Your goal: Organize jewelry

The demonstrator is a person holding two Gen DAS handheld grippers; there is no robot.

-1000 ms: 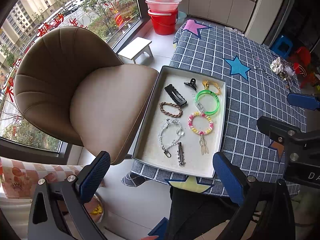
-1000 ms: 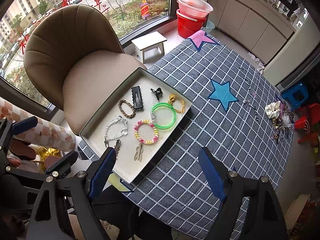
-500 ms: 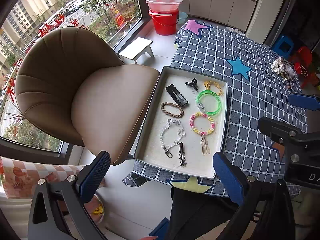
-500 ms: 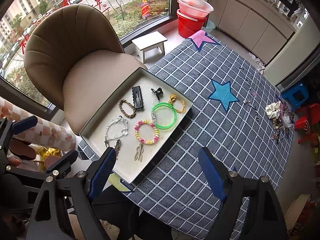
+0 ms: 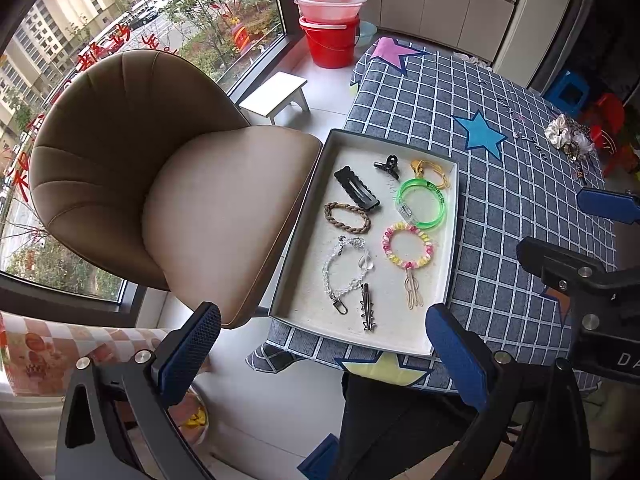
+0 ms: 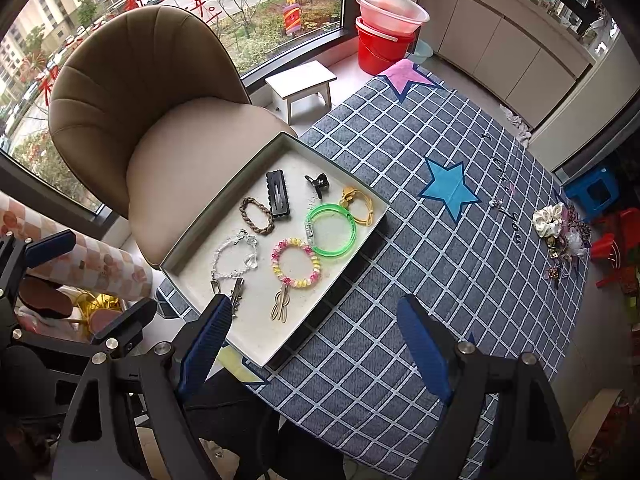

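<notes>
Left hand-held gripper [image 5: 320, 356]: released, fingers spread wide, nothing between them; held above the floor off the table's near edge.
Right hand-held gripper [image 6: 316, 344]: released, fingers wide apart, empty; held over the near edge of the table.
Tray [image 6: 256, 344]: shallow, white inside, at the table's left edge next to the chair [image 5: 160, 184], overhanging slightly.
Far end of tray: black hair clip [image 6: 278, 195], small black claw clip [image 6: 317, 185], yellow cord bracelet [image 6: 358, 206].
Middle of tray: brown braided bracelet [image 6: 257, 216], green bangle [image 6: 331, 230], touching the pink and yellow bead bracelet [image 6: 296, 262].
Near end of tray: clear bead chain [image 6: 234, 260], silver clip [image 5: 366, 313], gold hairpin [image 6: 281, 306].
Table [image 6: 440, 280]: blue checked cloth with stars.
Far right corner of table: loose pile of scrunchies and trinkets [image 6: 560, 232], well apart from the tray.
Beyond the table: red bucket [image 6: 380, 50], white stool [image 6: 302, 90].
</notes>
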